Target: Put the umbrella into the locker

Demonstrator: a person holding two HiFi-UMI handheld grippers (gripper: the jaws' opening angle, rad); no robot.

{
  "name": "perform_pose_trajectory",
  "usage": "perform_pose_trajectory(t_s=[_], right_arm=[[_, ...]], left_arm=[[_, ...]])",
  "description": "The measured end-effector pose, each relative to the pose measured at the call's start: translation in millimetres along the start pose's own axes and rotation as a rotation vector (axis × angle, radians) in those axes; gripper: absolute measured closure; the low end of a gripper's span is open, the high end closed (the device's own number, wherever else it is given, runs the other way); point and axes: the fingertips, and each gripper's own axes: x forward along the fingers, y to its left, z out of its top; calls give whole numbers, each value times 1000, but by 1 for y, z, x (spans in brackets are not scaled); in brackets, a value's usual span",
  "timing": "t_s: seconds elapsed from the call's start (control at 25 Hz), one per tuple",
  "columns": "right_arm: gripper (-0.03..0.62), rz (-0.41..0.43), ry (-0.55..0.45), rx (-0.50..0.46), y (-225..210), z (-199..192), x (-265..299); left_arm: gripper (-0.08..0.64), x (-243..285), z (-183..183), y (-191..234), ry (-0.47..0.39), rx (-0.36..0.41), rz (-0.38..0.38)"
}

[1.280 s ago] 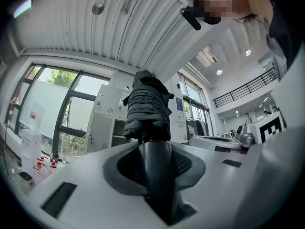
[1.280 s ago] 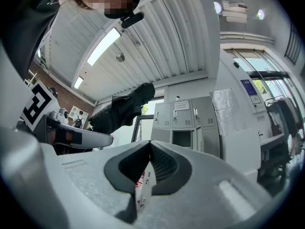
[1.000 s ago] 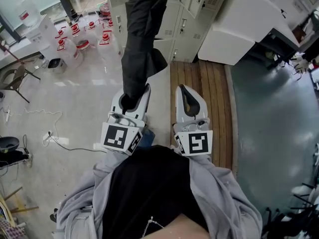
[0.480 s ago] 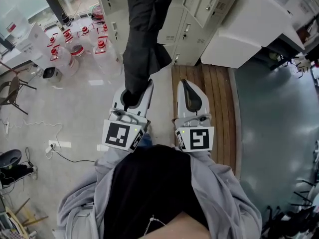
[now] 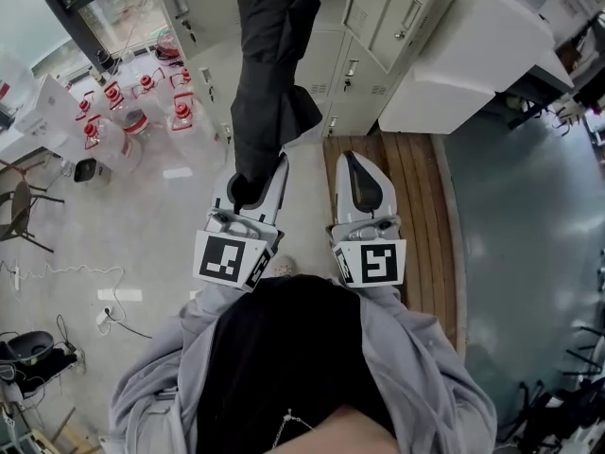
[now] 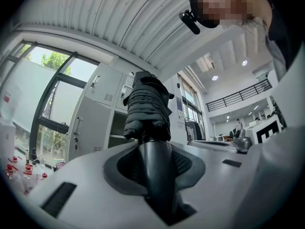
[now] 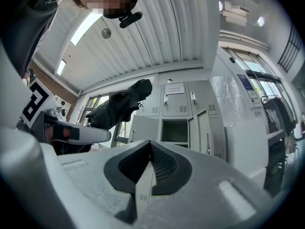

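umbrella [image 5: 269,83], folded and black, sticks straight out ahead of the left gripper [image 5: 253,180], whose fingers [image 5: 276,185] clamp its handle, long axis aimed at the open locker [image 7: 174,131] in front. right gripper [image 5: 354,168] alongside, fingers [image 7: 167,168] pressed together, empty.

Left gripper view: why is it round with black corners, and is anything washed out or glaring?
Left gripper view: the wide-angle lens bends the lockers and blackens the corners, and the window glares bright. Right gripper view: same bending, and the ceiling lamp flares. Head view: sharp and evenly lit, with sheen on the floor at right.
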Motion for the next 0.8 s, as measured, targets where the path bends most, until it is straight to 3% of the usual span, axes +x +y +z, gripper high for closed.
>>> perform_pose_trajectory(t_s=[0.4, 0.8], right_arm=[[589, -27, 40, 22, 1, -19, 43], [589, 14, 24, 9, -21, -41, 96]], left_arm=[[459, 28, -14, 38, 18, -44, -32], [459, 72, -31, 65, 16, -56, -18]])
